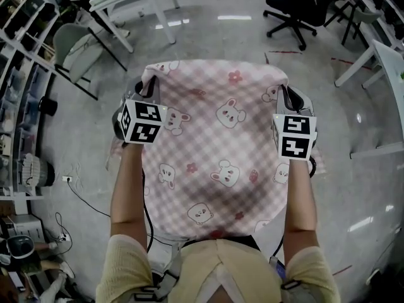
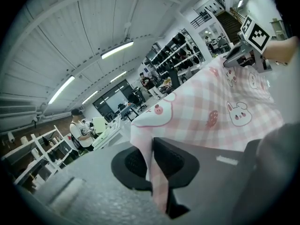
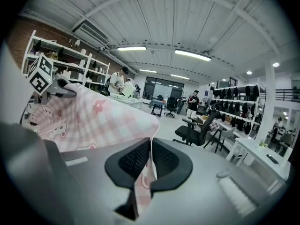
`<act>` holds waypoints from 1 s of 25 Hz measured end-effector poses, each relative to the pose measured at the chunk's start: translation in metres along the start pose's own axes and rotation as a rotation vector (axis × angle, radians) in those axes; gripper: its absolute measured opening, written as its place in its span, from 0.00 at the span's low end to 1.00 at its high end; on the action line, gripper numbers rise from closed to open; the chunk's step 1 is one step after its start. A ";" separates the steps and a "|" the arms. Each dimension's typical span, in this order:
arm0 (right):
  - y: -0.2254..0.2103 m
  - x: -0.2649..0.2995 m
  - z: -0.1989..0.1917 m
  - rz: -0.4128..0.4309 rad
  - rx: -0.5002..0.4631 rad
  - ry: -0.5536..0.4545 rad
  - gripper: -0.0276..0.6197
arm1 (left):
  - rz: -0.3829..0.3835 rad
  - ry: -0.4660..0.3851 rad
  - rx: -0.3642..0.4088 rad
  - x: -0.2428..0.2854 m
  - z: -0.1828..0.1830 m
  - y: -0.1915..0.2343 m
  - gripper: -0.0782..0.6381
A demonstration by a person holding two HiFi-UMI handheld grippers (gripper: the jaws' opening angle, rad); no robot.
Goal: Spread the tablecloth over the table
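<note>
While the pink checked tablecloth with cartoon animals (image 1: pixel 214 137) hangs in the air, each of its far corners sits clamped in a gripper. The left gripper (image 2: pixel 152 165) has its black jaws nearly together on a fold of fabric, and the right gripper (image 3: pixel 149 165) pinches its corner the same way. From the grippers the cloth runs back toward the person's body, sagging in the middle, with its held edge lying side to side. Only shiny grey floor (image 1: pixel 353 188) shows below it and no worktop. I judge the cloth must first be carried to one, both hands level and neither leading.
</note>
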State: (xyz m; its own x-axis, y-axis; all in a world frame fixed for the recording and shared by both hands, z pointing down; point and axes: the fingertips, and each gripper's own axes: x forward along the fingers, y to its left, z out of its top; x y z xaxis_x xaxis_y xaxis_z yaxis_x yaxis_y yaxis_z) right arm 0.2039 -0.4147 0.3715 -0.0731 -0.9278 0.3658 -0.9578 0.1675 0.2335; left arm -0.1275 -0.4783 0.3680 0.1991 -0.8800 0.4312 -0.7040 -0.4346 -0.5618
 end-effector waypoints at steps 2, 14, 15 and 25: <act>-0.002 0.001 -0.003 0.001 0.003 0.010 0.07 | -0.006 0.007 0.001 0.002 0.000 -0.003 0.14; 0.007 0.035 -0.030 0.011 -0.009 0.067 0.08 | -0.022 0.058 0.046 0.044 -0.031 -0.016 0.16; 0.007 0.037 -0.031 0.012 -0.010 0.071 0.08 | -0.024 0.058 0.046 0.047 -0.032 -0.017 0.16; 0.006 0.036 -0.020 -0.006 -0.034 0.106 0.09 | -0.063 0.085 0.034 0.057 -0.034 -0.013 0.19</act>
State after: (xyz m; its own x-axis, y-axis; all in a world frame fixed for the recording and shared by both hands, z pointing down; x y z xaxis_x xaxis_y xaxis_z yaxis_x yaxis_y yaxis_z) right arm 0.2010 -0.4405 0.4045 -0.0356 -0.8887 0.4572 -0.9481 0.1747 0.2656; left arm -0.1305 -0.5166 0.4240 0.1829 -0.8319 0.5240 -0.6681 -0.4962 -0.5545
